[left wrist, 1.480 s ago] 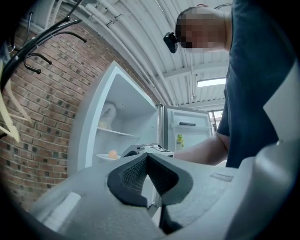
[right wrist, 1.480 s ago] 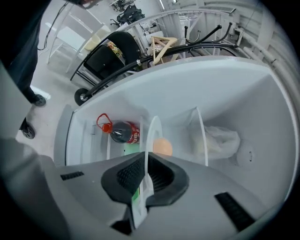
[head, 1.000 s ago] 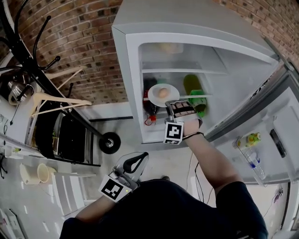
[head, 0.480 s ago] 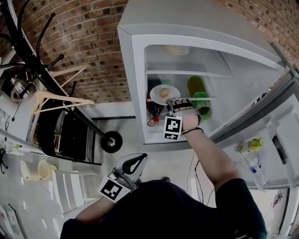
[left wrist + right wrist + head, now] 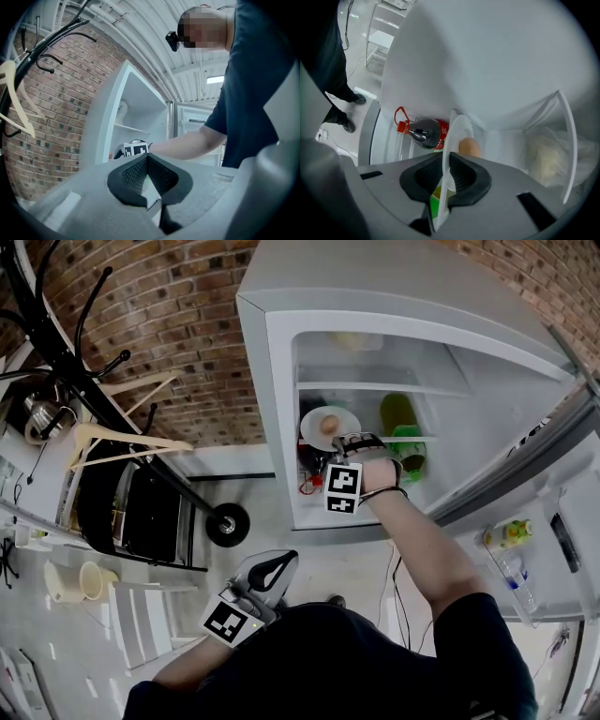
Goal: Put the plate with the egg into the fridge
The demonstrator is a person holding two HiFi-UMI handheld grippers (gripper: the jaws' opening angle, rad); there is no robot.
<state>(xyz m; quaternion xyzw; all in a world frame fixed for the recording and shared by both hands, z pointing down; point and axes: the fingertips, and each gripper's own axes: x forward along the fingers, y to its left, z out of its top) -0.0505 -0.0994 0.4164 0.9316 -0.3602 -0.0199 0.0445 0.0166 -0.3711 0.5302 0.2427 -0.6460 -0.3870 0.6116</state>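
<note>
Fridge [image 5: 272, 381]: It is white. Its door [image 5: 562, 521] hangs wide open on the right. A brick wall [image 5: 178, 315] is behind it.
Plate [image 5: 459, 125]: It is white and it is inside the fridge, at the middle shelf [image 5: 417, 435]. It is just left of the green bottle [image 5: 398, 418] and above the dark bottle [image 5: 424, 133] with the red cap. I cannot tell if it sits flat on the shelf.
Egg [image 5: 469, 146]: It is brown and lies on the plate.
Right tongs [image 5: 446, 157]: They reach into the fridge. They have just been opening a little. The rim of the plate is between the pads [image 5: 461, 176], and both pads touch it.
Left tongs [image 5: 146, 157]: They are low, close to the person's body and well away from the fridge. They are closed, tip to tip, with nothing in them.
Coat rack [image 5: 56, 334]: It is black and stands on the left by the brick wall. A wooden hanger [image 5: 122, 442] hangs on it.
</note>
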